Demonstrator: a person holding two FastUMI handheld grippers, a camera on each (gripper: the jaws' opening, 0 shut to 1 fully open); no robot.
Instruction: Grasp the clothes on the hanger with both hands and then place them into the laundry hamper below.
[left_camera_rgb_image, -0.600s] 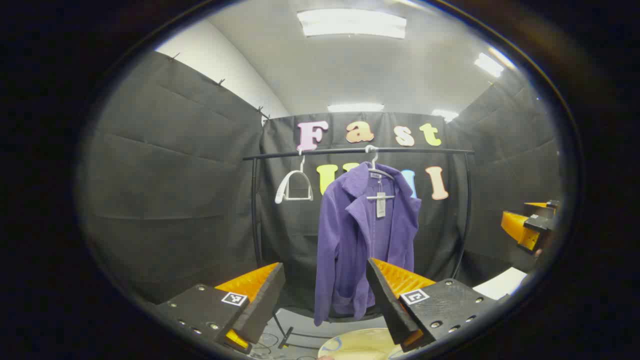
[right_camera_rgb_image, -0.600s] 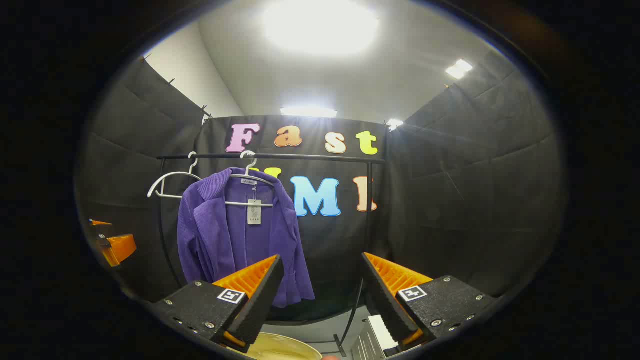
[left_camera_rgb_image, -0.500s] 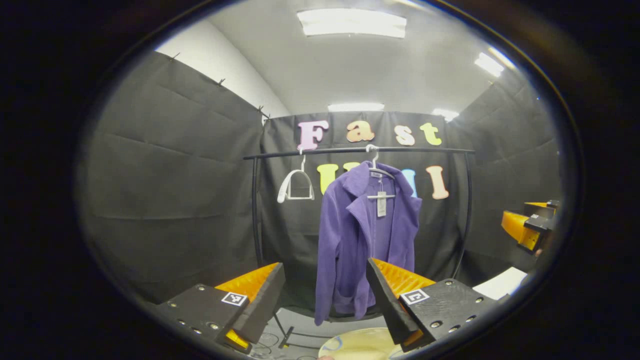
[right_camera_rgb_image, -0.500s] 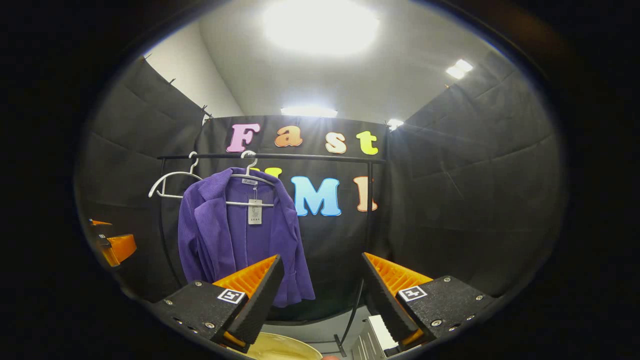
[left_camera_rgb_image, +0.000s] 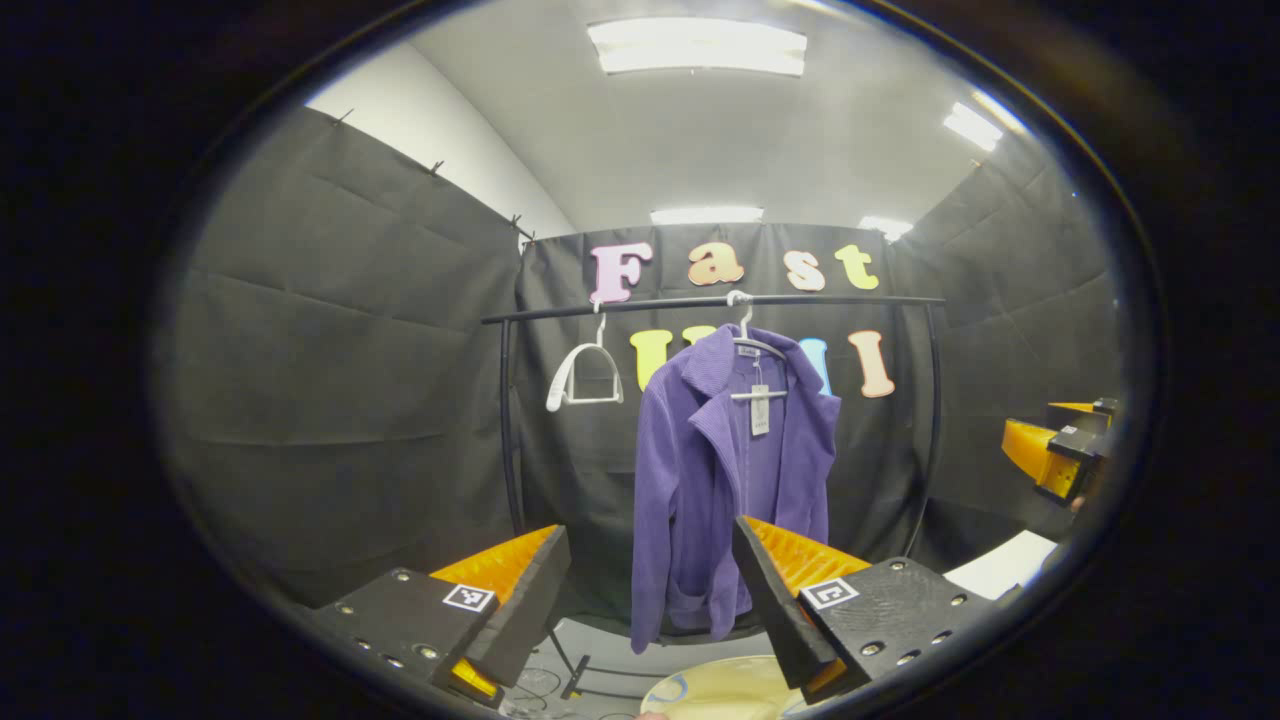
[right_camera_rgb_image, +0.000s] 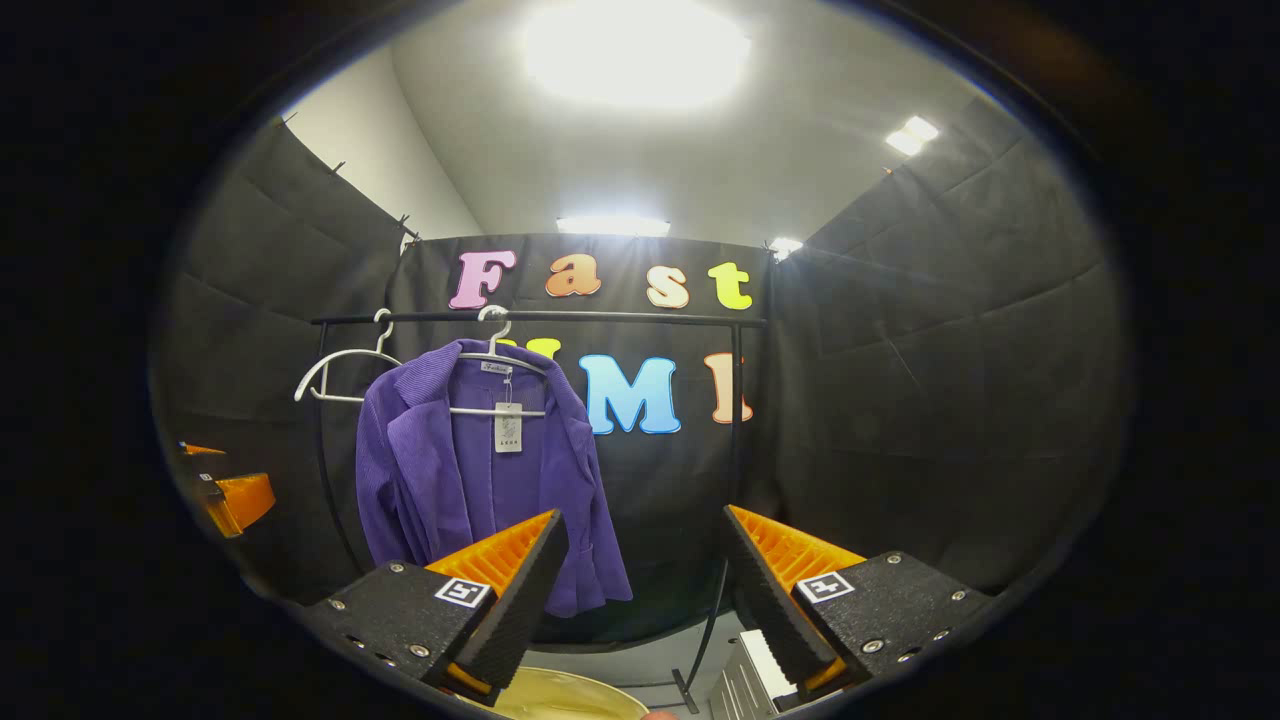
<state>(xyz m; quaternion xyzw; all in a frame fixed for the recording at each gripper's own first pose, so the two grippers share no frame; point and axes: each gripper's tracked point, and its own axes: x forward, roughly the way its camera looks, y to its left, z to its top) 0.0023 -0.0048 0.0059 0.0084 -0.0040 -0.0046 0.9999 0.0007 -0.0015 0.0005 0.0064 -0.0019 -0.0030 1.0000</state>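
Left gripper view: purple jacket (left_camera_rgb_image: 730, 480) hangs on a white hanger (left_camera_rgb_image: 755, 345) from the black rail (left_camera_rgb_image: 700, 302), about 12 o'clock and well ahead of the left hand-held gripper (left_camera_rgb_image: 650, 590), whose fingers are spread and empty. Hamper rim (left_camera_rgb_image: 720, 685) sits at 6 o'clock below the jacket. Right gripper view: jacket (right_camera_rgb_image: 480, 470) at 10 o'clock; right hand-held gripper (right_camera_rgb_image: 645, 585) is also spread, holding nothing. Spare hanger (right_camera_rgb_image: 340, 370) is just beside the jacket. Step looks like approach, nothing grasped yet. Next move calls for closing in on both shoulders, then pinching. Versus 0.6 s ago: almost no change, only slight view drift.
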